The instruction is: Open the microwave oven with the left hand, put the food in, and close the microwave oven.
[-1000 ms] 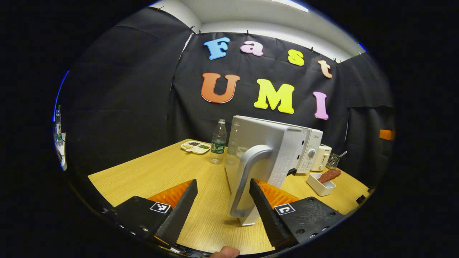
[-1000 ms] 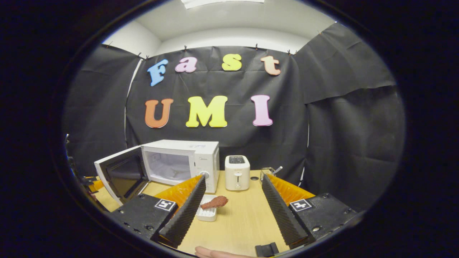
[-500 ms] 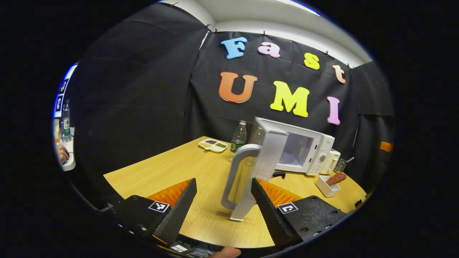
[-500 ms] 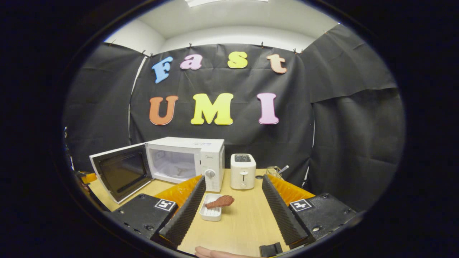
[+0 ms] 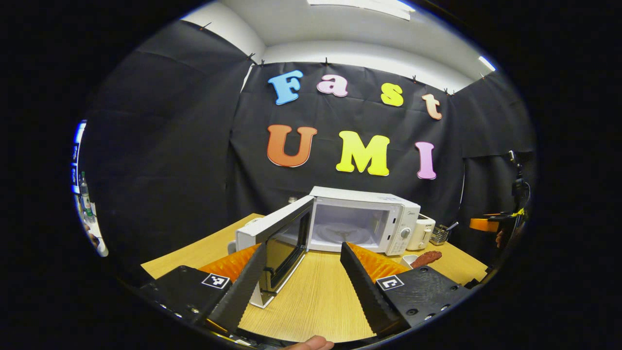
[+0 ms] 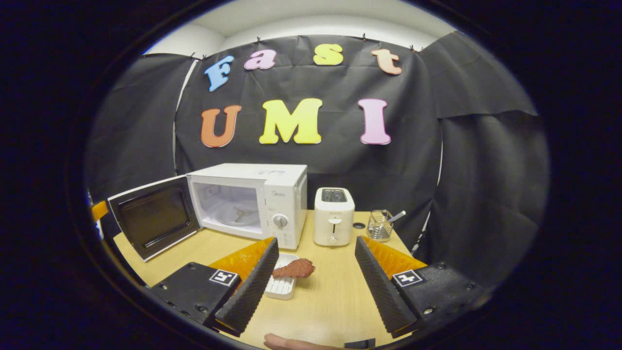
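The white microwave (image 5: 384,218) (image 6: 279,194) stands on the wooden table with its door (image 5: 277,243) (image 6: 153,216) swung wide to the left and its cavity bare. In the left gripper view my left gripper (image 5: 301,287) is open, back from the door, whose lower edge lies just beyond its left finger. A brown piece of food (image 6: 294,268) (image 5: 426,256) rests on a small white dish (image 6: 282,288) in front of the microwave's control panel. My right gripper (image 6: 316,287) is open, with the food just beyond its left finger (image 6: 250,291).
A white toaster (image 6: 333,216) (image 5: 422,232) stands right of the microwave, and a glass cup with a utensil (image 6: 380,225) beside it. The wooden table (image 6: 330,301) has bare room in front of both grippers.
The left gripper has let go of the door handle and drawn back and to the right; the door now stands wide open. The right gripper has tilted down, closer to the food.
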`<state>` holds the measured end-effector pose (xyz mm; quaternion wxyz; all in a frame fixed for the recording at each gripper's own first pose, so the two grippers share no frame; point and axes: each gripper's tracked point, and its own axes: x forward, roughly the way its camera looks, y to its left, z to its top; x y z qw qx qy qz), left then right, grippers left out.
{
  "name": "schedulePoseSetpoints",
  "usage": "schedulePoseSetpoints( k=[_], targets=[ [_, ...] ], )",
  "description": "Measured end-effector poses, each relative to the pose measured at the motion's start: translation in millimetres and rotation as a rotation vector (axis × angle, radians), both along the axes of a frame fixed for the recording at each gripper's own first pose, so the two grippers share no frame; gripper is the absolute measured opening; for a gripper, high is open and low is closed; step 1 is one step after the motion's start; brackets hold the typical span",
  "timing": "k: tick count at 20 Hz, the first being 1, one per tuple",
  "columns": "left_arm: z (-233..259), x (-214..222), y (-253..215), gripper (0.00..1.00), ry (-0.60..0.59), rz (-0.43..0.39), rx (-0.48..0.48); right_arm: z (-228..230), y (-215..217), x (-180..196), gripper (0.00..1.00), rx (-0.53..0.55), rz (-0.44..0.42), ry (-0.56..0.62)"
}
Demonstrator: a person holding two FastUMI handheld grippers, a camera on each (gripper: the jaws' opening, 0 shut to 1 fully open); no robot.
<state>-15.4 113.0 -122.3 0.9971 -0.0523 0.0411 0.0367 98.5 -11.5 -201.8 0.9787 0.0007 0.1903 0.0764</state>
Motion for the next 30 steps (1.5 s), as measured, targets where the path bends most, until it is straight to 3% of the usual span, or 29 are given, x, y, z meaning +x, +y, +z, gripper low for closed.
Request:
schedulePoseSetpoints(
  k=[2, 4, 12, 13, 14, 15, 18, 19, 20, 22, 23, 24, 26, 30],
  targets=[
    [10, 8, -13, 0.94, -0.011, -0.007, 0.029, -15, -3, 14, 0.95, 0.028, 0.017, 0.067],
    [23, 15, -28, 0.93, -0.027, -0.032, 0.041, -33, -3, 25, 1.00, 0.069, 0.040, 0.152],
    [53, 53, -71, 0.93, -0.081, -0.085, 0.022, -108, 14, 59, 0.94, 0.344, 0.139, 0.487],
    [53, 56, -73, 0.93, -0.076, -0.087, 0.022, -117, 17, 63, 0.82, 0.382, 0.152, 0.528],
    [53, 59, -74, 0.93, -0.075, -0.088, 0.023, -123, 20, 63, 0.80, 0.423, 0.168, 0.560],
    [54, 61, -75, 0.93, -0.075, -0.087, 0.025, -130, 24, 64, 0.92, 0.459, 0.182, 0.591],
    [52, 61, -82, 0.93, -0.077, -0.102, 0.042, -142, 28, 72, 0.80, 0.521, 0.193, 0.626],
    [51, 62, -81, 0.93, -0.076, -0.093, 0.052, -145, 31, 73, 0.64, 0.534, 0.203, 0.635],
    [46, 62, -79, 0.93, -0.068, -0.084, 0.061, -149, 36, 74, 0.57, 0.558, 0.214, 0.650],
    [43, 60, -74, 0.93, -0.059, -0.058, 0.063, -156, 45, 68, 0.51, 0.621, 0.227, 0.703],
    [45, 58, -70, 0.94, -0.064, -0.048, 0.063, -160, 47, 70, 0.38, 0.655, 0.213, 0.722],
    [47, 57, -70, 0.93, -0.072, -0.047, 0.062, -158, 44, 64, 0.17, 0.677, 0.207, 0.734],
    [48, 52, -65, 0.93, -0.080, -0.045, 0.056, -155, 46, 61, 0.12, 0.683, 0.208, 0.731],
    [51, 44, -60, 0.93, -0.091, -0.057, 0.048, -135, 42, 56, 0.11, 0.661, 0.185, 0.663]
  ],
)
